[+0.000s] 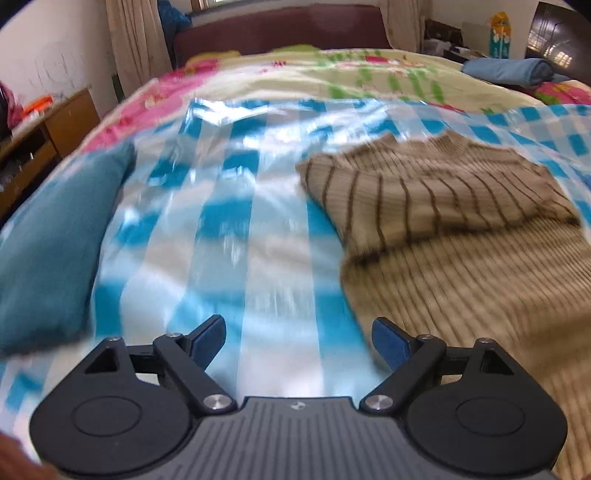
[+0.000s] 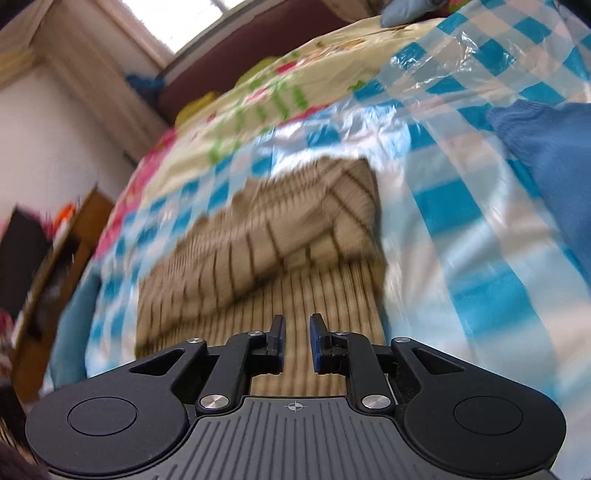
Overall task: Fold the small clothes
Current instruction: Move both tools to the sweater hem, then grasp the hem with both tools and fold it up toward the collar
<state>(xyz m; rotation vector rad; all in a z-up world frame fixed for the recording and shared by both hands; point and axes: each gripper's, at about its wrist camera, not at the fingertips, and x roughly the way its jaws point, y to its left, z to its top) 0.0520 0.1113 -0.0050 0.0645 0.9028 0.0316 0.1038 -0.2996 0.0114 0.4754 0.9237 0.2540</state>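
L gripper: jaws spread wide, nothing between them, blue pads facing in. Below them a glossy blue-and-white checked plastic sheet spread over the bed. Just right of the L jaws lies the tan ribbed knit sweater w/ thin dark stripes, flat on the sheet, its upper part folded over the lower body; collar edge toward the far side. Left of the jaws, at the sheet's edge, a teal soft cloth item, well apart from the sweater.

R gripper: jaws narrow, a small gap between the blue pads, no cloth pinched in it; they hang over the sweater's near ribbed part, contact w/ fabric can't be told, view blurred. To the right on the checked sheet a blue knit garment, apart from the sweater.

Further out: floral bedspread in yellow, pink & green, dark maroon headboard, rolled blue-grey cloth at far right of the bed, wooden cabinet by the left wall.
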